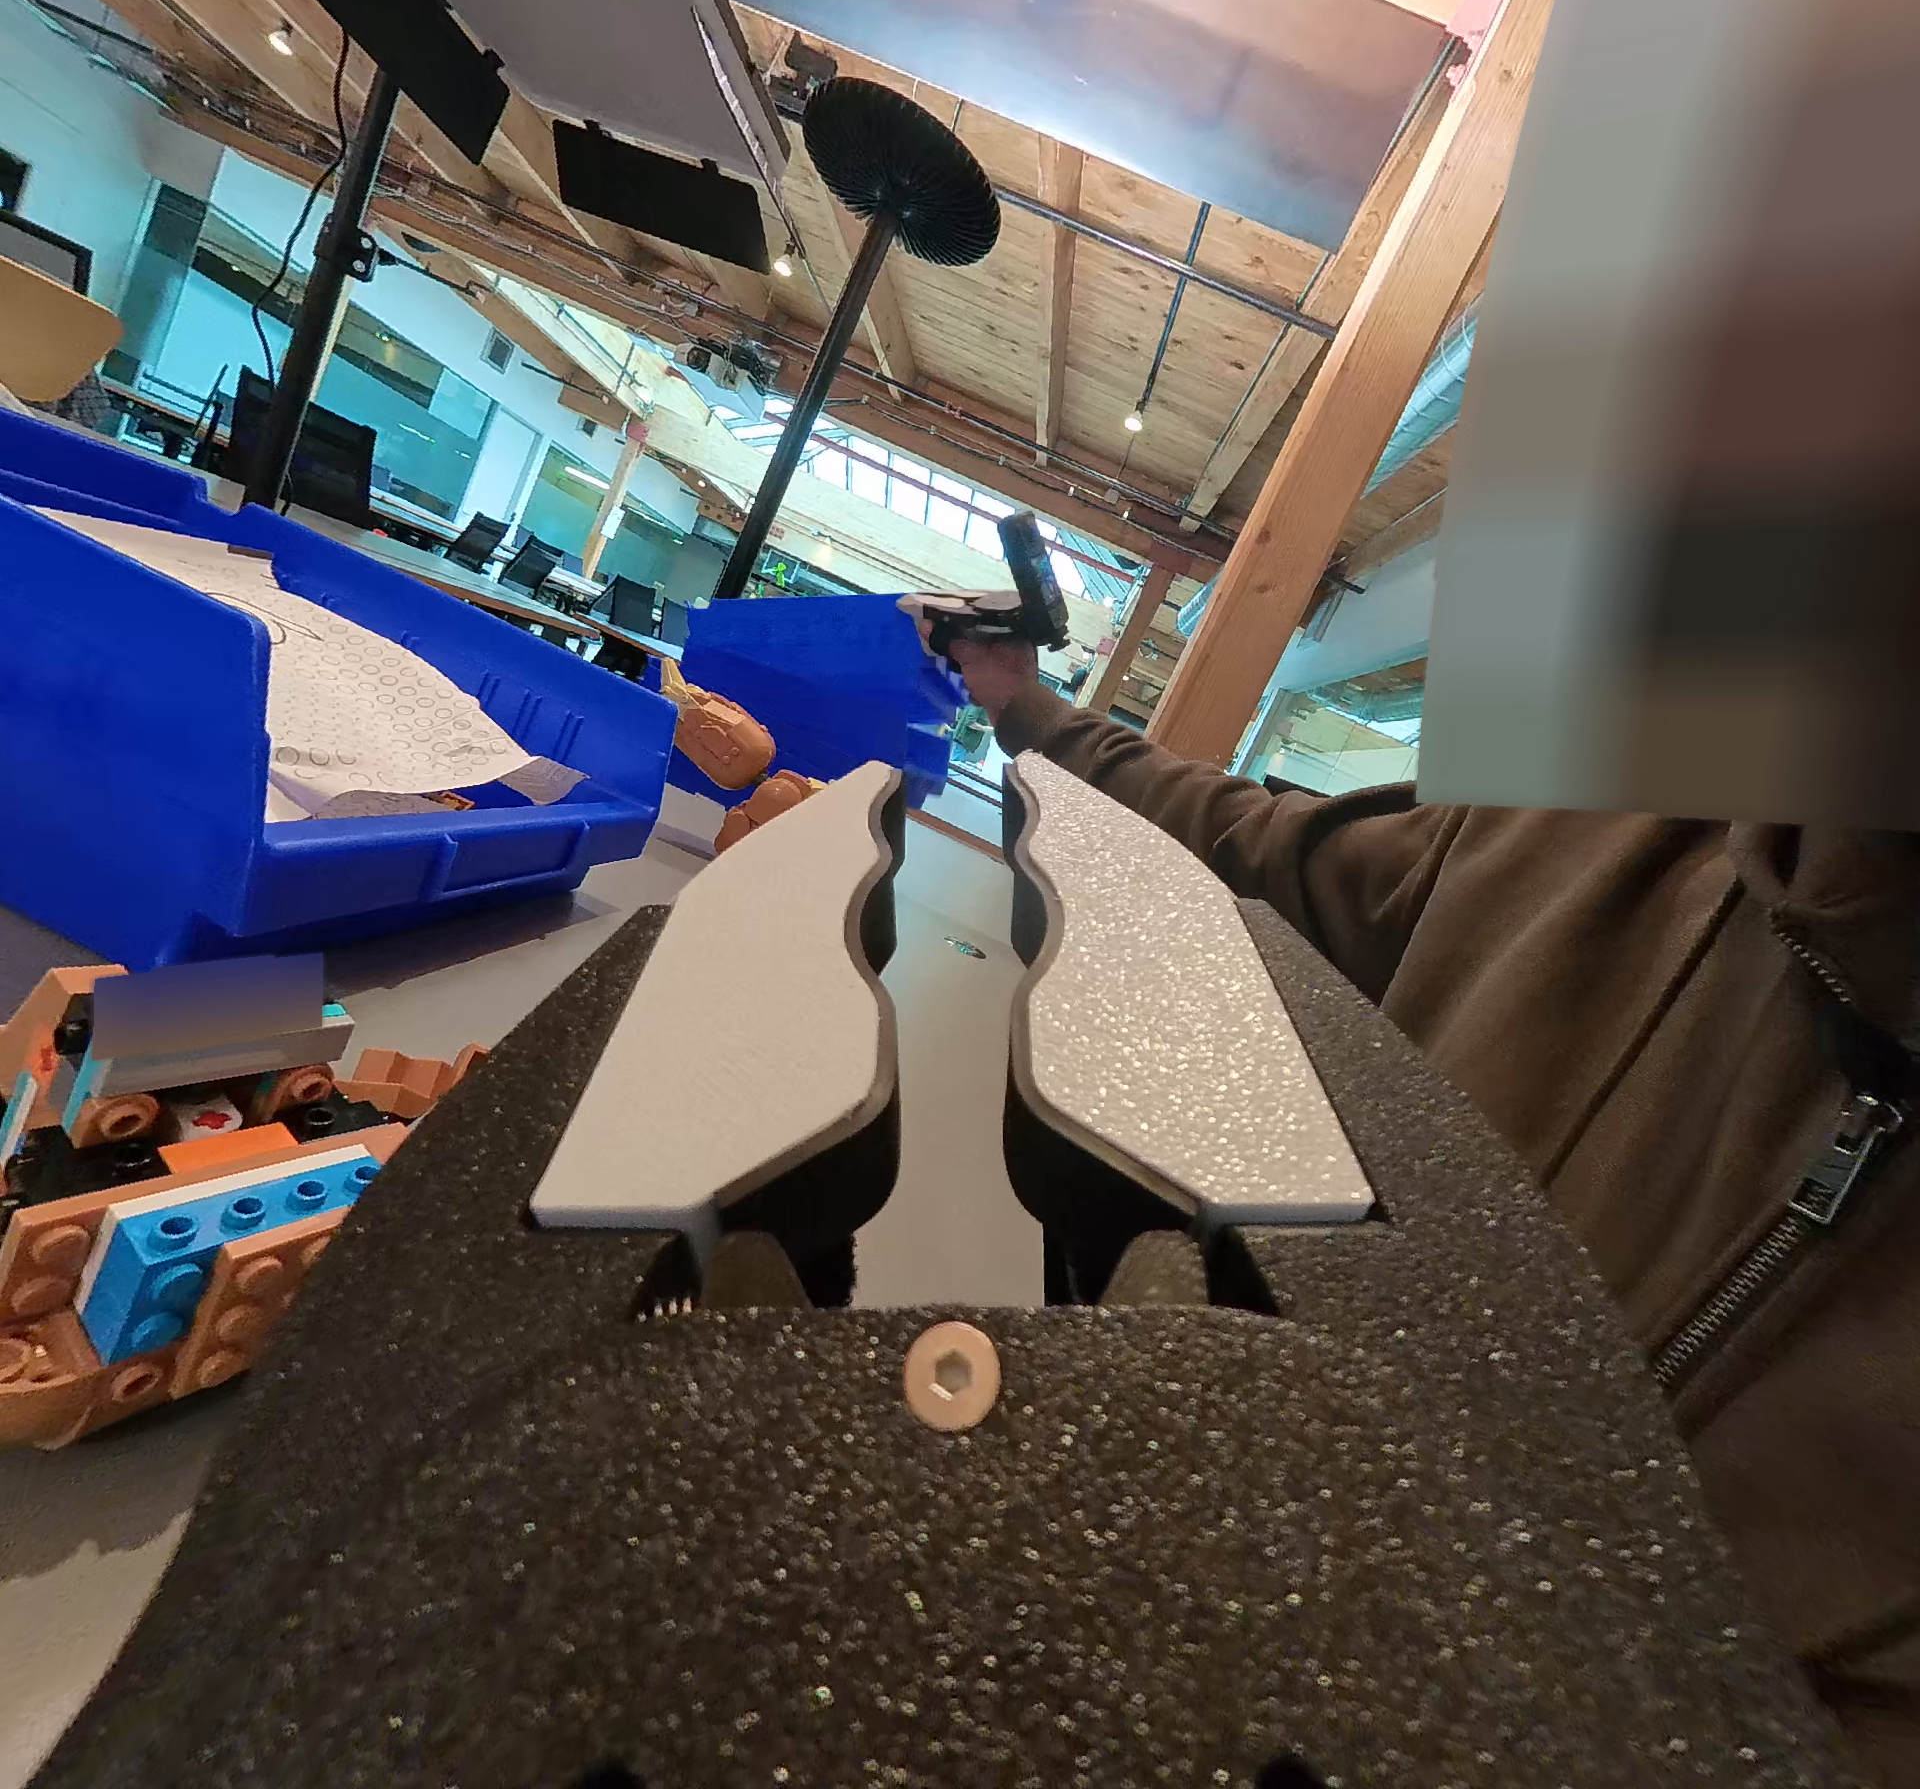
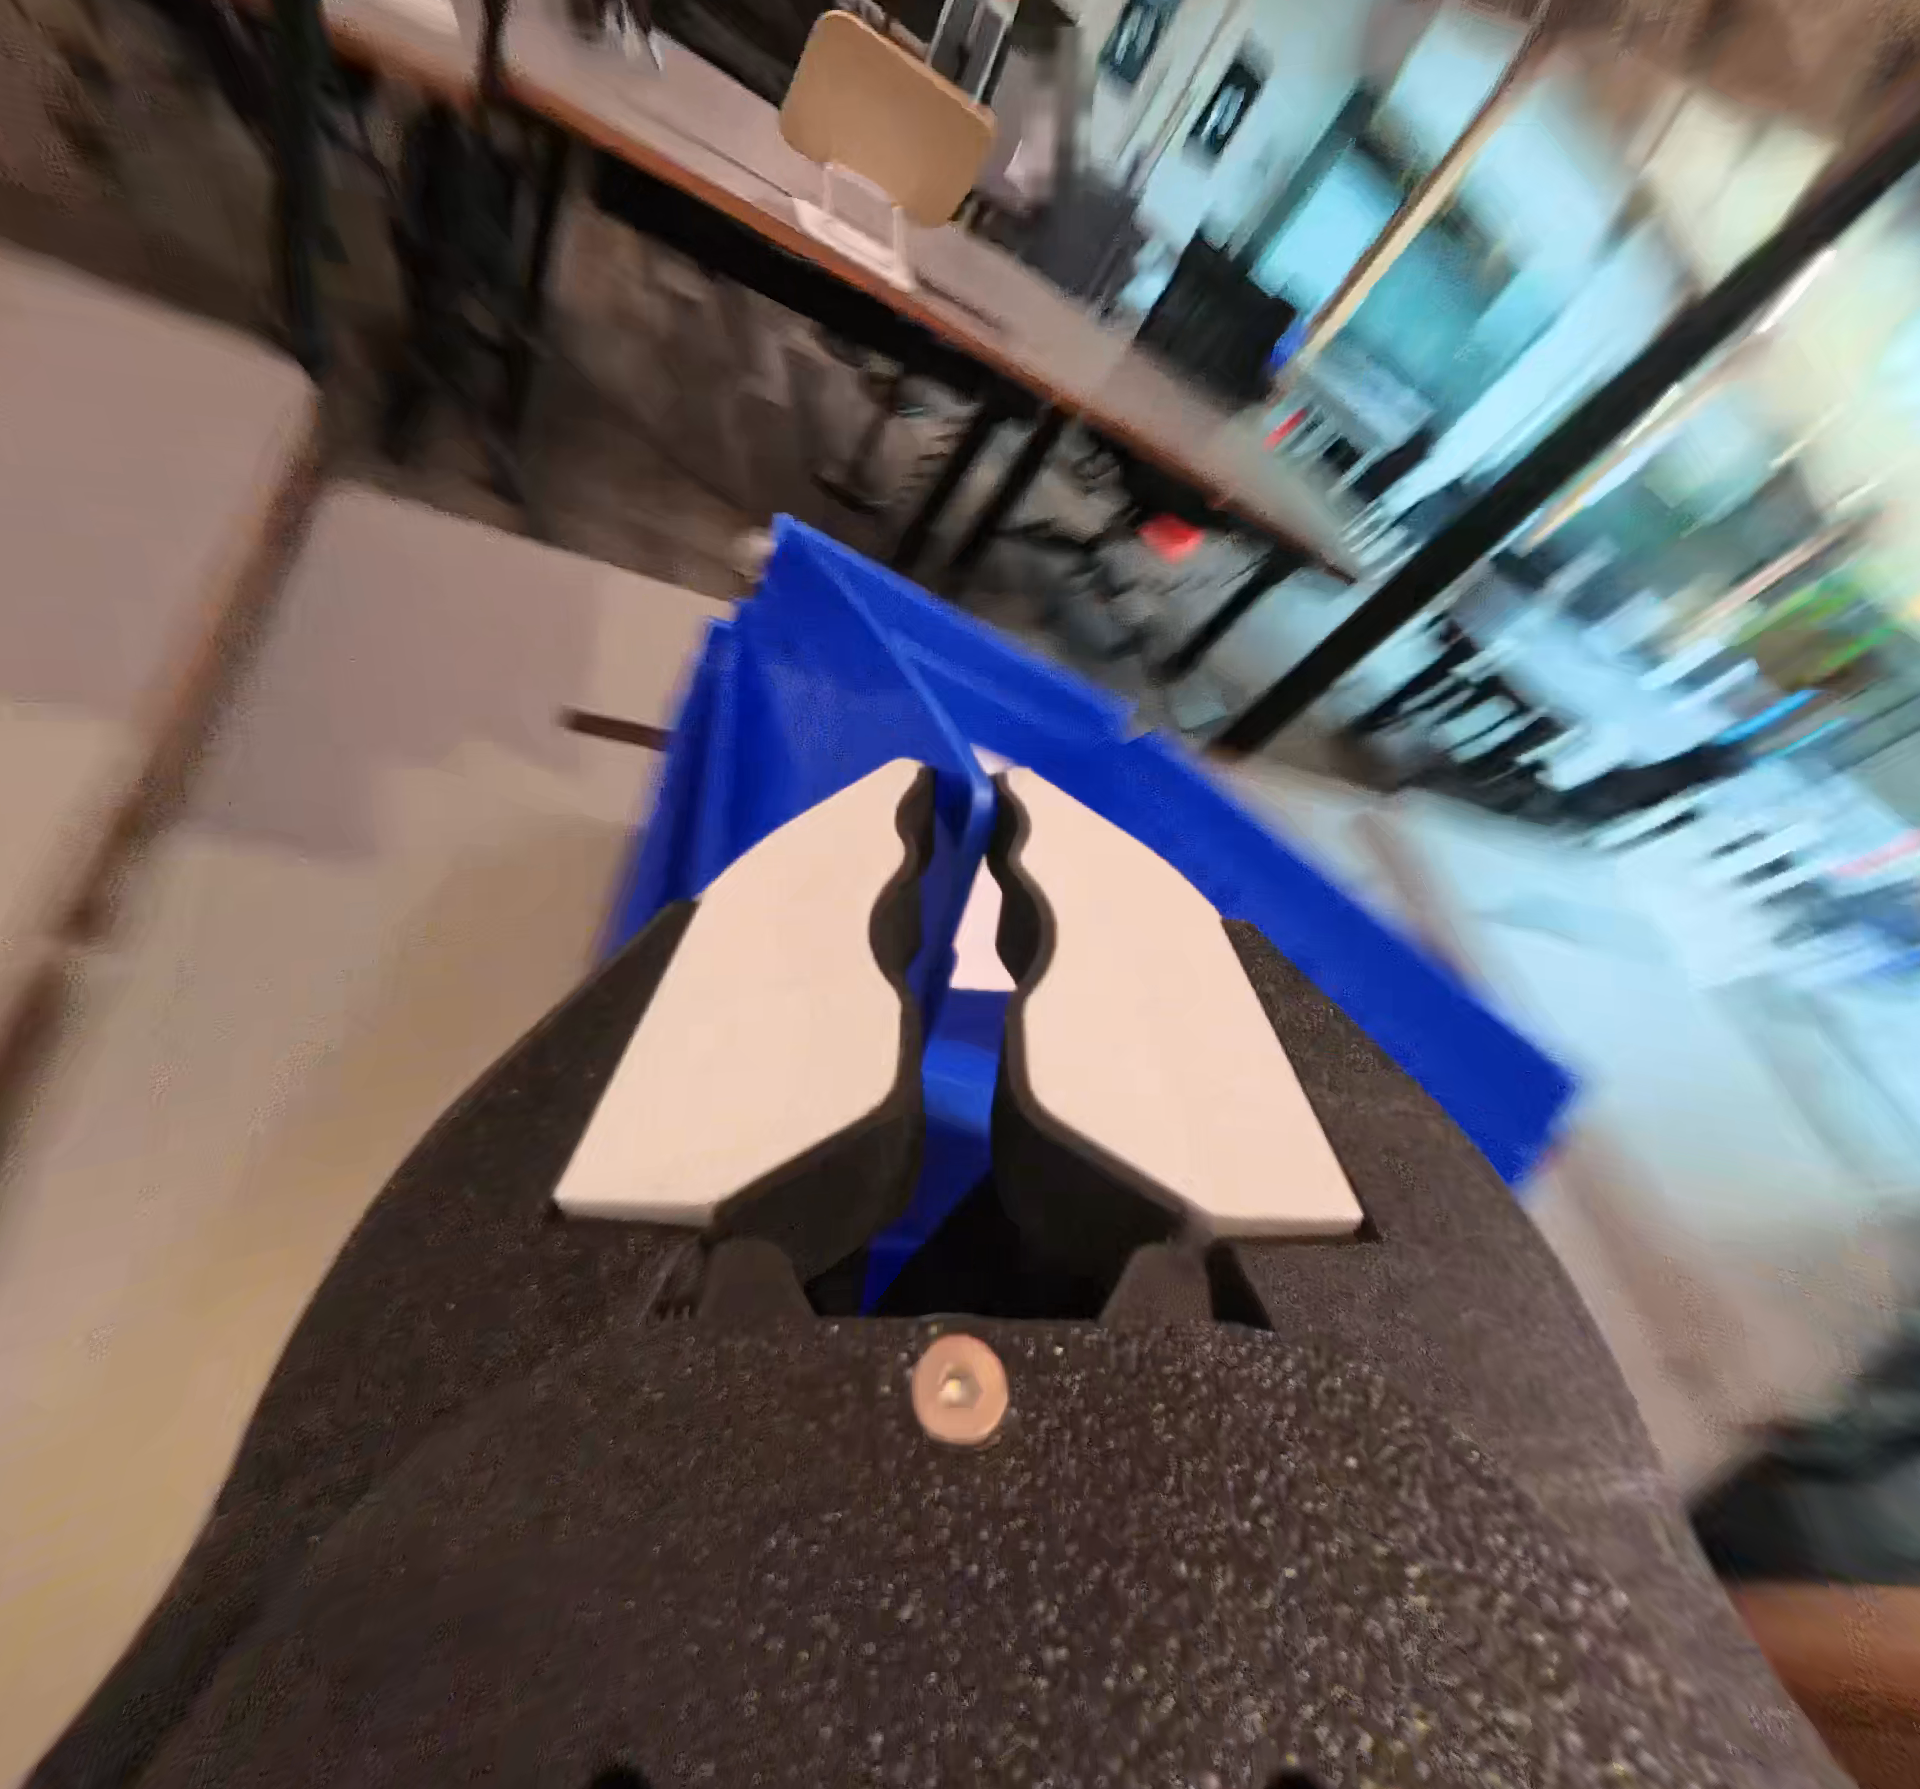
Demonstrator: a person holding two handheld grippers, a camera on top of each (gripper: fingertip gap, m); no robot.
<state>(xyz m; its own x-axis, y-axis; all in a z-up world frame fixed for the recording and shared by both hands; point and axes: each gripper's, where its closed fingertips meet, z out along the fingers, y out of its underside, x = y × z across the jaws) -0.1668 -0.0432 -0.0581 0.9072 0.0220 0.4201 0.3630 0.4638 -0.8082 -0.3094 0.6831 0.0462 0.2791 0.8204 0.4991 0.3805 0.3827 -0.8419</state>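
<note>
My left gripper (image 1: 951, 773) is open and empty, low over the grey table (image 1: 951, 1064), pointing up toward the room. My right gripper (image 2: 961, 778) is shut on the rim of a blue plastic bin (image 2: 1195, 835) and holds it tilted; that view is motion-blurred. In the left wrist view the right gripper (image 1: 961, 617) shows far off, in a hand with a brown sleeve, at the top edge of the tilted blue bin (image 1: 800, 669). A brown toy brick figure (image 1: 722, 737) lies beside that bin.
A second blue bin (image 1: 343, 846) holding a white printed sheet sits at the left. A pile of brown, blue and orange toy bricks (image 1: 177, 1209) lies at the lower left. Black light stands (image 1: 322, 285) rise behind. A person in a brown jacket (image 1: 1610, 1064) is on the right. My hands' fingertips stand some 75 cm from each other.
</note>
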